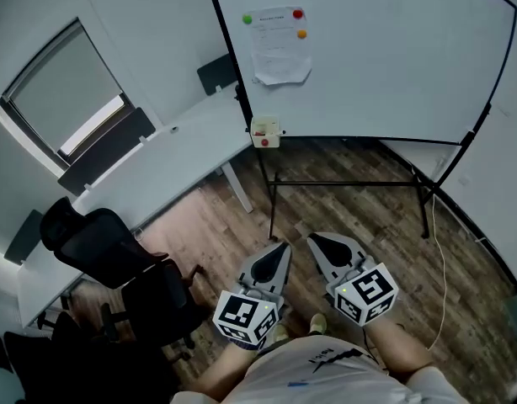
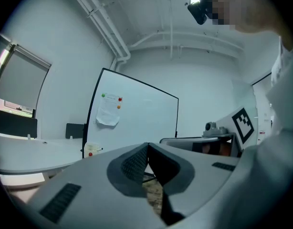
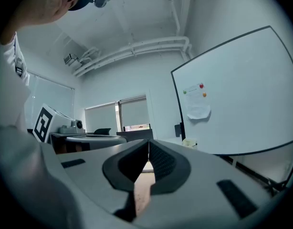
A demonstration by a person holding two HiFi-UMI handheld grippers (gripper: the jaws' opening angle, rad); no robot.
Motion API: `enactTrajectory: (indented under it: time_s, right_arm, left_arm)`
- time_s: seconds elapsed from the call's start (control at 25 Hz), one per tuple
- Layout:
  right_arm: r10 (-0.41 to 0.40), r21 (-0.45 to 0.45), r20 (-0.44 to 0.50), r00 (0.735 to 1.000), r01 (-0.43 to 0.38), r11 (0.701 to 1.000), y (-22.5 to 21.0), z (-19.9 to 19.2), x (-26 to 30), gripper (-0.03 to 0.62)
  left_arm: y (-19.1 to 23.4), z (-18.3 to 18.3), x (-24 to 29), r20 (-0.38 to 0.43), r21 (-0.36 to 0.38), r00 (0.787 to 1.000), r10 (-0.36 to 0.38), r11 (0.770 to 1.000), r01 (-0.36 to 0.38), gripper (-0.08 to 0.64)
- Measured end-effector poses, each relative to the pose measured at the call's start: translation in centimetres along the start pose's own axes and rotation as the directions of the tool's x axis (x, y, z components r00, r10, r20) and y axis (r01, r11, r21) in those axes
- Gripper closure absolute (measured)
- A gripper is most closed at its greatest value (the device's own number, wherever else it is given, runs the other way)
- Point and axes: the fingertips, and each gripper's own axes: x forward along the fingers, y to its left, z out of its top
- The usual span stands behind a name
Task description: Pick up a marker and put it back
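Marker shows nowhere plainly; probably it sits in the small holder (image 1: 265,131) at the whiteboard's (image 1: 368,57) lower corner, about twelve o'clock from the tools. Likely light, stiff and slick: take it mid-barrel. Jaws of the left tool (image 1: 278,249) and right tool (image 1: 314,242) are pressed together, empty. What the holder contains is too small to tell.

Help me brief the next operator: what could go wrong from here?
The left hand-held gripper and right hand-held gripper are shut and empty; reaching the small box at the whiteboard edge like that could knock it. The stand's crossbar and the floor cable could trip a step forward.
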Motion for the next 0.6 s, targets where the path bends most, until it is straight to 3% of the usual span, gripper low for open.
enactTrajectory:
  time_s: [0.28, 0.6]
  right_arm:
    - [0.002, 0.020, 0.062, 0.998, -0.003, 1.000, -3.2, 1.4, -0.6, 0.578]
    - [0.025, 0.049, 0.068, 0.997, -0.029, 0.998, -5.9, 1.3, 0.8, 0.578]
  left_arm:
    - [0.3, 0.9, 2.8, 0.000, 0.070, 1.000, 0.031, 0.997, -0.031, 0.548]
    - [1.0, 0.4, 6.2, -0.021, 0.045, 0.999, 0.047, 0.998, -0.046, 0.549]
